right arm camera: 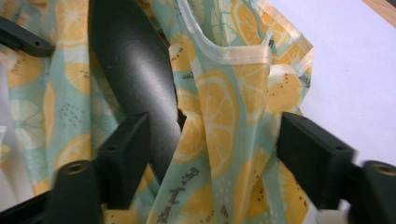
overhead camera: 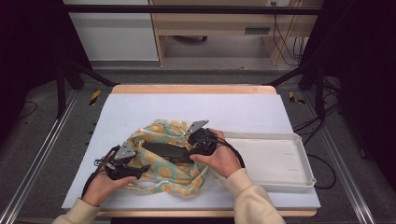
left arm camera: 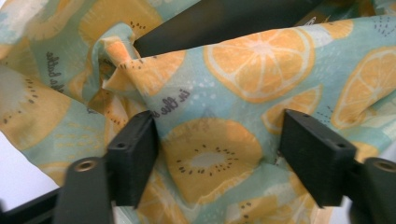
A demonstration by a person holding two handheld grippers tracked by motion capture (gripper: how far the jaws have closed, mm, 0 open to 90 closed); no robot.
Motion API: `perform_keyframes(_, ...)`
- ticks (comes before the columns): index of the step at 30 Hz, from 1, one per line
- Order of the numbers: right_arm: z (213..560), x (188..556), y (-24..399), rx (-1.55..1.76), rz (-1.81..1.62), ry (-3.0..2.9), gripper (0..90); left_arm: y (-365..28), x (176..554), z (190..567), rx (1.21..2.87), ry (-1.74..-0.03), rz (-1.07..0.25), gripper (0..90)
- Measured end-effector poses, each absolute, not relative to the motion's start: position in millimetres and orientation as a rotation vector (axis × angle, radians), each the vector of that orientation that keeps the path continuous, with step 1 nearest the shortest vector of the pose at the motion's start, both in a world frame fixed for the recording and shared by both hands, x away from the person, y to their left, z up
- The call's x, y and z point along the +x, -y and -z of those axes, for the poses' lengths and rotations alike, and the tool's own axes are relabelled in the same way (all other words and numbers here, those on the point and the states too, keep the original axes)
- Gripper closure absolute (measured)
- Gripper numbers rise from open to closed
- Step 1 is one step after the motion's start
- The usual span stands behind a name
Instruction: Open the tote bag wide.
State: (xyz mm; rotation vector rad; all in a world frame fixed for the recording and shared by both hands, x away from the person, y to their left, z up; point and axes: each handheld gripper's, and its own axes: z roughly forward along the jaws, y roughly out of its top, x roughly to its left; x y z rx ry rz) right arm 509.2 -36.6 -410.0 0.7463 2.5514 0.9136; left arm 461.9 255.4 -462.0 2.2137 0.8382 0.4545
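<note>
Grippers [overhead camera: 140,170] astride fruit-print bag [overhead camera: 163,175] (both agape).

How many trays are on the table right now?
1. The white tray sits at the table's right side, beside the fruit-print cloth bag. Anything under the bag would be hidden.

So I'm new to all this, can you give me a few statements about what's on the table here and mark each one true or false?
1. The fruit-print cloth bag lies on the white table cover. True.
2. A dark flat object lies at the bag. True.
3. The white tray is full of fruit. False: nothing lies in it.
4. The tray sits left of the bag. False: it sits to its right.
5. The left gripper has bag fabric between its jaws. True.
6. The right gripper is over the tray. False: it is at the bag.
</note>
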Motion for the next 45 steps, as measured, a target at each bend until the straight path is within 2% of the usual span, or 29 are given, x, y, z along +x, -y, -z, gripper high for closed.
perform_keyframes(5,410,512,36,0.746,-0.889,-2.531,72.3,-259,462,461,2.210,-0.849,-0.457,39.5)
perform_keyframes(9,409,514,39,0.741,-0.925,-2.527,83.5,-259,462,461,2.223,-0.854,-0.477,49.4)
perform_keyframes(12,408,513,40,0.739,-0.940,-2.522,86.1,-260,459,459,2.239,-0.854,-0.493,57.2)
perform_keyframes(18,406,513,43,0.735,-0.982,-2.511,90.0,-263,455,455,2.238,-0.848,-0.531,79.7)
perform_keyframes(21,404,512,45,0.754,-1.000,-2.497,90.0,-266,452,450,2.220,-0.846,-0.557,86.4)
perform_keyframes(26,402,514,50,0.791,-1.004,-2.469,90.0,-268,443,440,2.229,-0.809,-0.617,88.9)
perform_keyframes(32,408,524,55,0.845,-0.948,-2.463,90.0,-261,440,450,2.369,-0.748,-0.648,89.6)
perform_keyframes(45,424,538,60,0.889,-0.779,-2.510,90.0,-261,442,464,2.455,-0.748,-0.658,89.9)
